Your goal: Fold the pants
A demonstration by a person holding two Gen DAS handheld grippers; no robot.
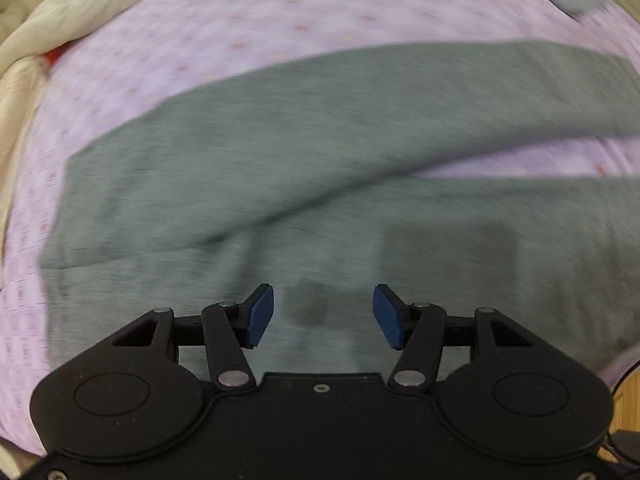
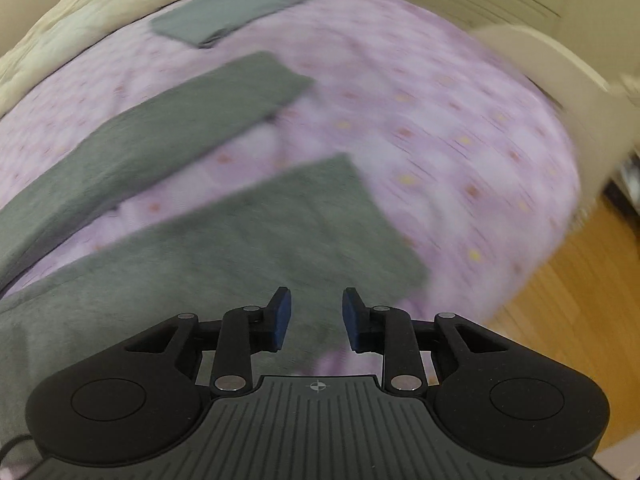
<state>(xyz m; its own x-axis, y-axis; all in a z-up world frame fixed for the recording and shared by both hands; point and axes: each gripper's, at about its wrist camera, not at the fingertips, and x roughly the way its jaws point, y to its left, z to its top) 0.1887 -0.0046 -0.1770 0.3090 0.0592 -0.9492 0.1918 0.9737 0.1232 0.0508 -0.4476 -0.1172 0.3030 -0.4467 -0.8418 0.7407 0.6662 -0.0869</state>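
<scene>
Left gripper (image 1: 323, 316): jaws wide apart, empty, above the waist end of the grey pants (image 1: 280, 168), spread flat on the lilac bed sheet (image 1: 240, 24). Right gripper (image 2: 316, 320): jaws partly apart, empty, over one leg. Beyond, seemingly a folded grey garment (image 2: 232, 12), blurred.

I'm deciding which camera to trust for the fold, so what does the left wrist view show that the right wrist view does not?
Only the left wrist view shows the waist end of the grey pants where the two legs join, and the open left gripper above it.

Only the right wrist view shows both leg hems, the whole folded grey garment farther back, the wooden floor and the open right gripper.

Both show the pants spread flat on the purple patterned bedsheet, held by neither gripper.
</scene>
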